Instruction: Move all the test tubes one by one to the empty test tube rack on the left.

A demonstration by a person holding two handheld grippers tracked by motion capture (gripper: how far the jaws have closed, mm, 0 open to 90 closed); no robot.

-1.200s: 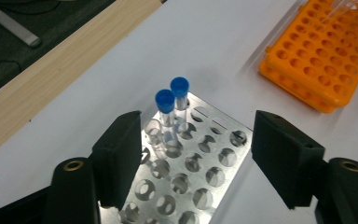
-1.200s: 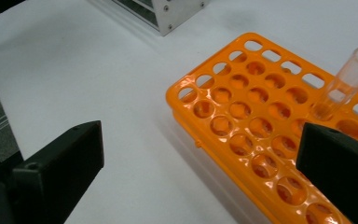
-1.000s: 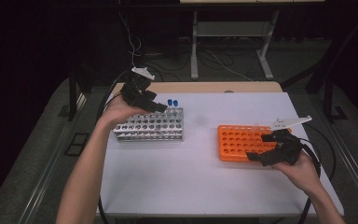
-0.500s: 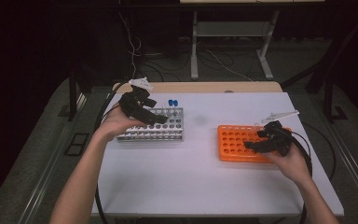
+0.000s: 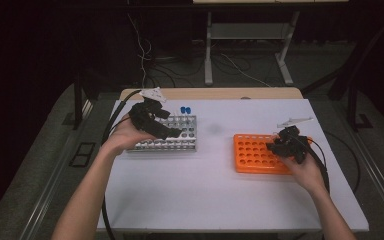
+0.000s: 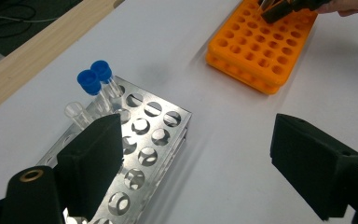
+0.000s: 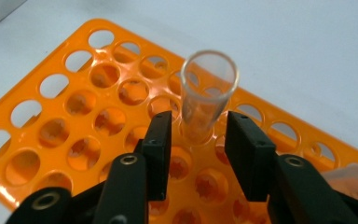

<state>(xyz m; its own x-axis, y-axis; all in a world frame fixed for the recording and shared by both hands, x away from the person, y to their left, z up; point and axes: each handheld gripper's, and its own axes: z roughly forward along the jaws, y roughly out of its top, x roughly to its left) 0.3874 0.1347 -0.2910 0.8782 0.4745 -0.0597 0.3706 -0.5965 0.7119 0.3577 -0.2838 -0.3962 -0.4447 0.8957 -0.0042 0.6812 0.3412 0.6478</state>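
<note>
A clear open-topped tube (image 7: pixel 208 88) stands in a hole of the orange rack (image 7: pixel 74 116). My right gripper (image 7: pixel 198 126) straddles it, its jaws slightly apart with a thin gap on each side. In the high view that gripper (image 5: pixel 275 146) hovers over the right end of the orange rack (image 5: pixel 252 155). My left gripper (image 6: pixel 198 140) is wide open and holds nothing, above the near right corner of the metal rack (image 6: pixel 154 140). Two blue-capped tubes (image 6: pixel 94 79) and one clear uncapped tube (image 6: pixel 74 112) stand at the rack's far corner. From above, the left gripper (image 5: pixel 172 132) overlaps the metal rack (image 5: pixel 187 145).
Both racks rest on a white tabletop (image 5: pixel 215 190) with a wooden strip (image 5: pixel 220 93) along its far edge. Cables trail from both grippers off the table sides. Table legs and floor cables (image 5: pixel 230 65) lie beyond.
The right gripper has moved left and away from me, from the table's right side onto the orange rack. The left gripper has shifted slightly over the metal rack.
</note>
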